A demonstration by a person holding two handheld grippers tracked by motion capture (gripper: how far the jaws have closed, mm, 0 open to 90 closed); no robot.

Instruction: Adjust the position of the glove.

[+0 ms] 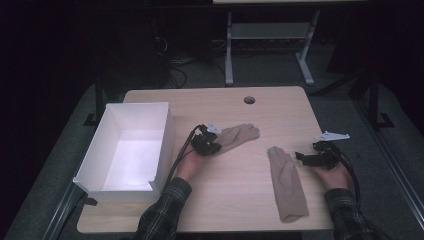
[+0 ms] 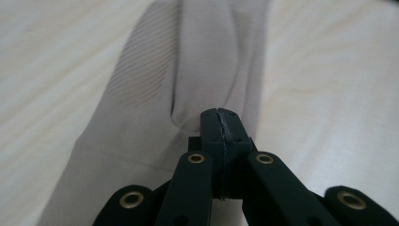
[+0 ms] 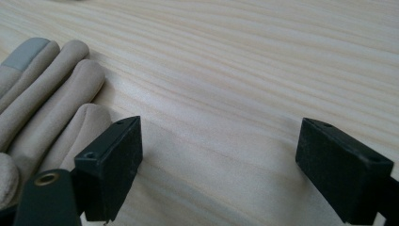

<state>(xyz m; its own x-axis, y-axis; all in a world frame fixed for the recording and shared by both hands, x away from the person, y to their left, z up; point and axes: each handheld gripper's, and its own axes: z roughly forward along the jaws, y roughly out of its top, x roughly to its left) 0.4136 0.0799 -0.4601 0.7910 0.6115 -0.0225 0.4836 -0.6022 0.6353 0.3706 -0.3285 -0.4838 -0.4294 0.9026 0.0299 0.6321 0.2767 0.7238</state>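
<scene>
Two beige gloves lie on the wooden table [image 1: 230, 200]. The left glove [image 1: 242, 134] lies at the table's middle with its fingers pointing right. My left gripper [image 1: 209, 145] is at its cuff end, and in the left gripper view the jaws [image 2: 221, 115] are shut, pinching a fold of the glove's fabric [image 2: 188, 70]. The right glove [image 1: 287, 182] lies lengthwise with a grey fingertip patch. My right gripper [image 1: 301, 157] rests just right of that glove's fingers [image 3: 51, 94], its jaws [image 3: 219, 150] wide open over bare wood with nothing between them.
An open white box [image 1: 167, 135] stands at the table's left, close to my left forearm. A round cable hole [image 1: 249, 100] sits near the far edge. Behind the table stand another desk's grey legs [image 1: 229, 50] on a dark floor.
</scene>
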